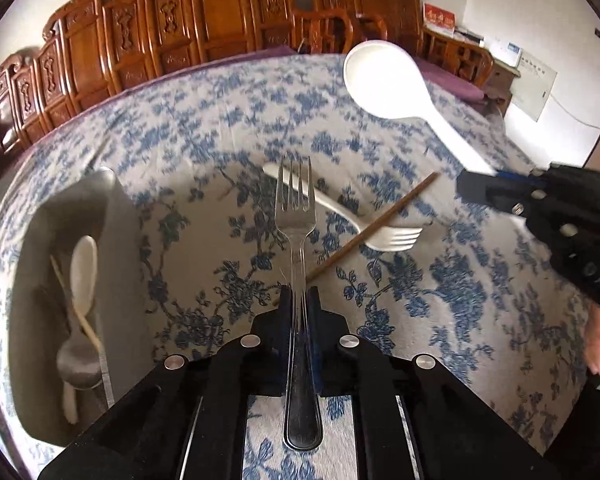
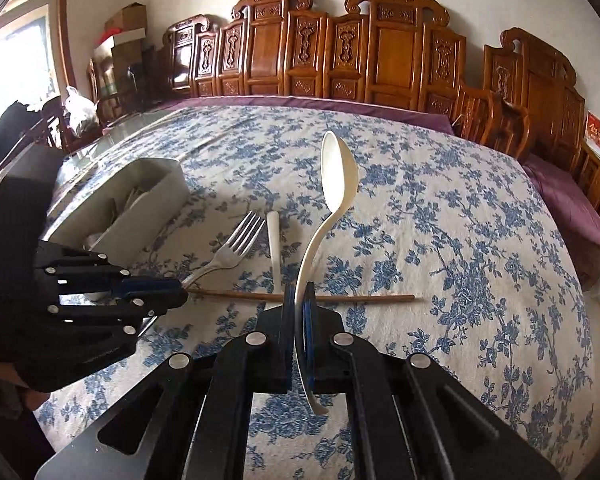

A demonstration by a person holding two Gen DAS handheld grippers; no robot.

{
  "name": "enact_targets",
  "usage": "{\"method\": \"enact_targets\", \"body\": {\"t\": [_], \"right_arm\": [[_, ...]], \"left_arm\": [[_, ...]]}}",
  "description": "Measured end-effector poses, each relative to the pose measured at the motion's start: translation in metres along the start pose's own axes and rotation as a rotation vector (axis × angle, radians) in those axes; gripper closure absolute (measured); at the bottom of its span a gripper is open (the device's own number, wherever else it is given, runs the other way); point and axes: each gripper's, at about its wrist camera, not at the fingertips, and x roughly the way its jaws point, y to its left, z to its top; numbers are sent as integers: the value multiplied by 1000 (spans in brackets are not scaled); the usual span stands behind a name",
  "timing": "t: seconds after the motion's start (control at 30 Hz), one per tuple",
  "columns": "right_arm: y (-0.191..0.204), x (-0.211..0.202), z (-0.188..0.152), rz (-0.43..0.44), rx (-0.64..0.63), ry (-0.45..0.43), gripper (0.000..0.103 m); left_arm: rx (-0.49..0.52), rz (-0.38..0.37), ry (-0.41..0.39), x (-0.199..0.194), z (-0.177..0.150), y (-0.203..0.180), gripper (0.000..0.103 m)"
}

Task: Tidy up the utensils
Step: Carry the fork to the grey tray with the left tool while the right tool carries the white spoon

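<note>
Left gripper (image 1: pixel 299 300): jaws clamped on the handle of a metal fork (image 1: pixel 296 216), tines pointing away, held above the tablecloth (image 1: pixel 440 280). Right gripper (image 2: pixel 299 300): jaws pinched together on the curved handle of a white spoon (image 2: pixel 337 172), bowl up and forward, also lifted off the cloth.

Probably mid-carry, both pieces bound for the grey box (image 1: pixel 28 248) at the left. Best done one at a time: swing the fork left over the box, line it up with the long side, lower until the handle sits among the pieces already inside, then release. Keep the spoon high and level meanwhile, clear of the other tool, and bring it across afterwards. Watch the slim grip on the spoon handle; could pivot if jolted.

Box just left of the left gripper, with a white spoon, a metal spoon and a stick already in it. On the cloth ahead, between the two tools: a white plastic fork (image 1: pixel 392 236) with a brown chopstick (image 1: pixel 376 228) lying across it.
</note>
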Motion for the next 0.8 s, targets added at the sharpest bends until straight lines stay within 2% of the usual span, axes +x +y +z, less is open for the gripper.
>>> {"method": "enact_targets", "body": {"t": [0.23, 0.47, 0.63, 0.8], "right_arm": [[22, -9, 2, -10, -35, -13, 98], [55, -18, 11, -5, -79, -29, 98], [78, -21, 16, 18, -81, -31, 98], [103, -20, 24, 38, -119, -28, 98]], "left_arm": [[-20, -11, -74, -48, 5, 13, 96], [-74, 10, -125, -87, 0, 48, 96], [-127, 16, -120, -92, -5, 80, 96], [-173, 21, -80, -81, -8, 111, 96]]}}
